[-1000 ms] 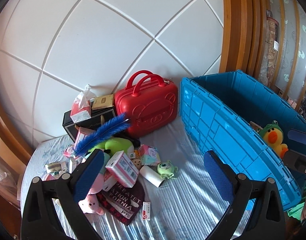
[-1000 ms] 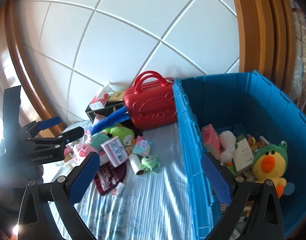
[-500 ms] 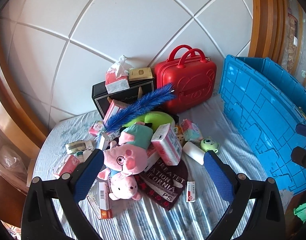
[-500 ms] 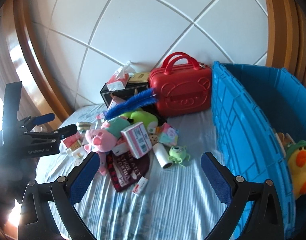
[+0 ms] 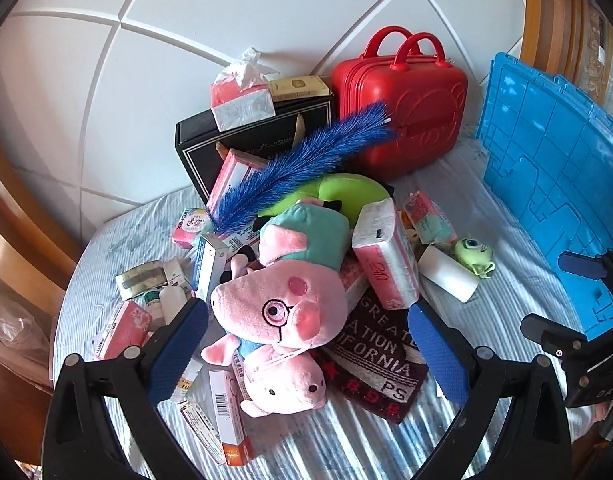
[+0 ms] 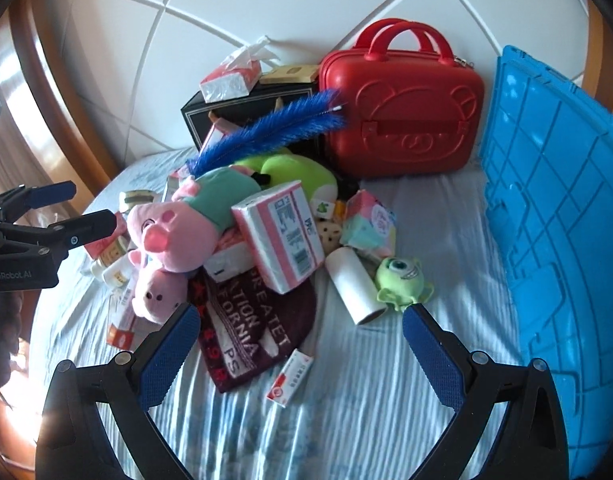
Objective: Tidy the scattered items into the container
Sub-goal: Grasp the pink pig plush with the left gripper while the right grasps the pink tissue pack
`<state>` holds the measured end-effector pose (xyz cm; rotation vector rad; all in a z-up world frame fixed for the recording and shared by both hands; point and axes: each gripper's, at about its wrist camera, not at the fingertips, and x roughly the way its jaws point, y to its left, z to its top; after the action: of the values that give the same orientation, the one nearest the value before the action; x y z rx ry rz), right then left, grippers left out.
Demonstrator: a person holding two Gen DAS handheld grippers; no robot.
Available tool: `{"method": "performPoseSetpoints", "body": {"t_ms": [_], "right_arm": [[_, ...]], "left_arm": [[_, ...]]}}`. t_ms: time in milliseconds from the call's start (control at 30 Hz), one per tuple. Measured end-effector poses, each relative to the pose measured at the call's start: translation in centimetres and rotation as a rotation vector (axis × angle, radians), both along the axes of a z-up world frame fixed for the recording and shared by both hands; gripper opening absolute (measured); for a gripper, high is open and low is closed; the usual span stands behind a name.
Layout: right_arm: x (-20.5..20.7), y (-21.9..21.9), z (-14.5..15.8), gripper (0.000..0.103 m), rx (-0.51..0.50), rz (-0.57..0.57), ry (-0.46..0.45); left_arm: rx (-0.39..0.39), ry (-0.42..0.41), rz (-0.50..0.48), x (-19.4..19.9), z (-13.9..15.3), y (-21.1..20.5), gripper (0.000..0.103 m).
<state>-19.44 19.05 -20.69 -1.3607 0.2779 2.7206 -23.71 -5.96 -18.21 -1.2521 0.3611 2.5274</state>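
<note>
Hovering over the heap, the left gripper (image 5: pixel 306 344) has its knurled blue pads spread wide, holding nothing, with the fuzzy pink pig plush (image 5: pixel 282 300) framed between them; a smaller pink pig (image 5: pixel 284 384) lies just beneath it. The right gripper (image 6: pixel 298 344) is likewise parted and empty, above a dark woven mat (image 6: pixel 250 328) with pale lettering. Around the plush lie hard-edged cardboard shapes: a pink-and-white carton (image 6: pixel 280 236) tilted against it, slim medicine boxes (image 5: pixel 226 416) on the ribbed, pale-blue striped bedsheet (image 6: pixel 366 400), and a smooth white cylinder (image 6: pixel 356 284) touching a round green one-eyed toy (image 6: pixel 400 278). A feathery blue plume (image 5: pixel 302 164) arcs over a soft lime-green cushion (image 5: pixel 338 192). Behind stand a glossy moulded red case (image 6: pixel 402 116) with twin loop handles, and a black box (image 5: pixel 258 140) bearing a crumpled tissue pack (image 5: pixel 240 98). At right, well apart from the pile, the ribbed wall of the rigid blue plastic crate (image 6: pixel 554 208) rises.
</note>
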Motion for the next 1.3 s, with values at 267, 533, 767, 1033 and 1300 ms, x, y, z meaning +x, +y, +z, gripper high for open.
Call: {"method": "performPoseSetpoints", "body": {"t_ms": [267, 533, 767, 1033, 1300], "right_arm": [[-6.3, -1.2, -5.6, 0.103, 0.009, 0.023, -0.017], [-11.6, -2.1, -10.2, 0.103, 0.045, 0.046, -0.057], [-13.8, -2.1, -12.6, 0.100, 0.077, 0.032, -0.079], [-13.9, -1.9, -13.5, 0.070, 0.092, 0.026, -0.091], [-12.2, -2.3, -12.0, 0.055, 0.060, 0.047, -0.079]], "left_arm": [[-0.074, -0.028, -0.040, -4.9, -5.6, 1.0, 0.101], [-0.123, -0.056, -0.048, -7.0, -9.4, 1.4, 0.098], [-0.111, -0.069, -0.037, -8.1, -11.0, 1.6, 0.098], [-0.019, -0.099, -0.002, -8.6, -11.1, 1.0, 0.082], [-0.027, -0.082, 0.024, -6.8, -10.1, 0.2, 0.070]]}}
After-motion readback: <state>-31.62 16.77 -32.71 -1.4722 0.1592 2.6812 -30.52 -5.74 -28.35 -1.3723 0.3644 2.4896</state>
